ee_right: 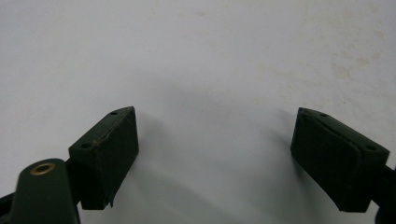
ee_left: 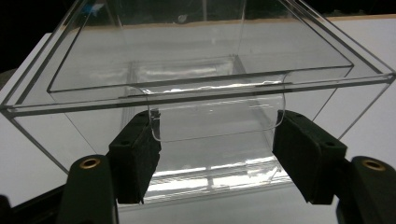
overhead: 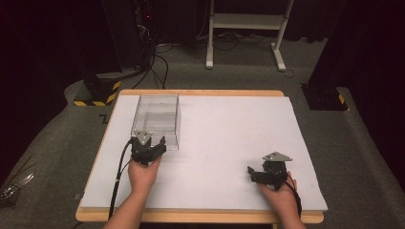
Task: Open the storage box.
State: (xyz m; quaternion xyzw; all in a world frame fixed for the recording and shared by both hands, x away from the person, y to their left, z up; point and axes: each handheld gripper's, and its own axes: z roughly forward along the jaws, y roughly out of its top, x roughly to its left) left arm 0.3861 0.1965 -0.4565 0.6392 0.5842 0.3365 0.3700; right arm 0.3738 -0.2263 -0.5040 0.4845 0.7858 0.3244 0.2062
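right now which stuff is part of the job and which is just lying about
In the job:
- clear plastic box
- left gripper, jaws either side of the box's front tab

Lying about:
- right gripper, open over the bare white table cover
- white stand on the floor behind

One clear plastic box (overhead: 156,121) stands near the surface's (overhead: 224,143) far left corner. Two grippers: left gripper (overhead: 152,143), right gripper (overhead: 260,172).

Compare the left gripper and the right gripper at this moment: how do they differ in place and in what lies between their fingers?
The left gripper sits at the clear box, its fingers flanking the box's near-wall tab; the right gripper rests apart over bare white table. Left fingers stand narrower, right fingers wide with nothing between. Both are black and hand-held.
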